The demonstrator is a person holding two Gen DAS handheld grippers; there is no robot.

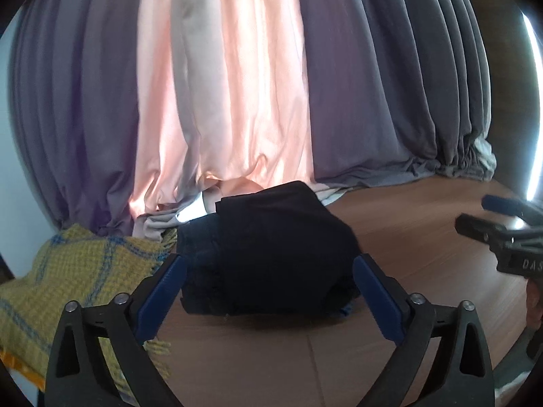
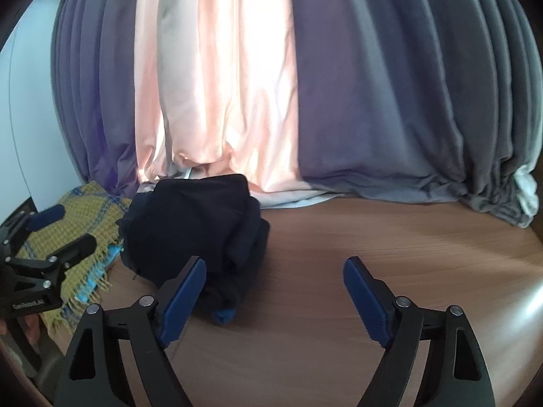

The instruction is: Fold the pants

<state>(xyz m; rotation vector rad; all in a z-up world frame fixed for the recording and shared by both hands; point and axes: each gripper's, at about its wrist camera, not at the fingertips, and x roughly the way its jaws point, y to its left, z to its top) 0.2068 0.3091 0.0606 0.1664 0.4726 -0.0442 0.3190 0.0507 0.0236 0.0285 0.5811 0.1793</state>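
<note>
The dark navy pants (image 1: 271, 254) lie in a folded bundle on the wooden table (image 1: 424, 237), close to the curtain. My left gripper (image 1: 269, 268) is open and empty, its blue pads on either side of the bundle's near edge and just in front of it. In the right wrist view the pants (image 2: 193, 234) sit left of centre. My right gripper (image 2: 275, 271) is open and empty, to the right of the bundle, with its left pad near the bundle's front corner. Each gripper shows in the other's view: the right gripper (image 1: 482, 213) and the left gripper (image 2: 64, 227).
A yellow and blue checked blanket (image 1: 68, 271) with a fringe lies left of the pants; it also shows in the right wrist view (image 2: 88, 224). Grey and pink curtains (image 1: 237, 84) hang behind and pool on the table's back edge. Bare wood (image 2: 407, 254) extends to the right.
</note>
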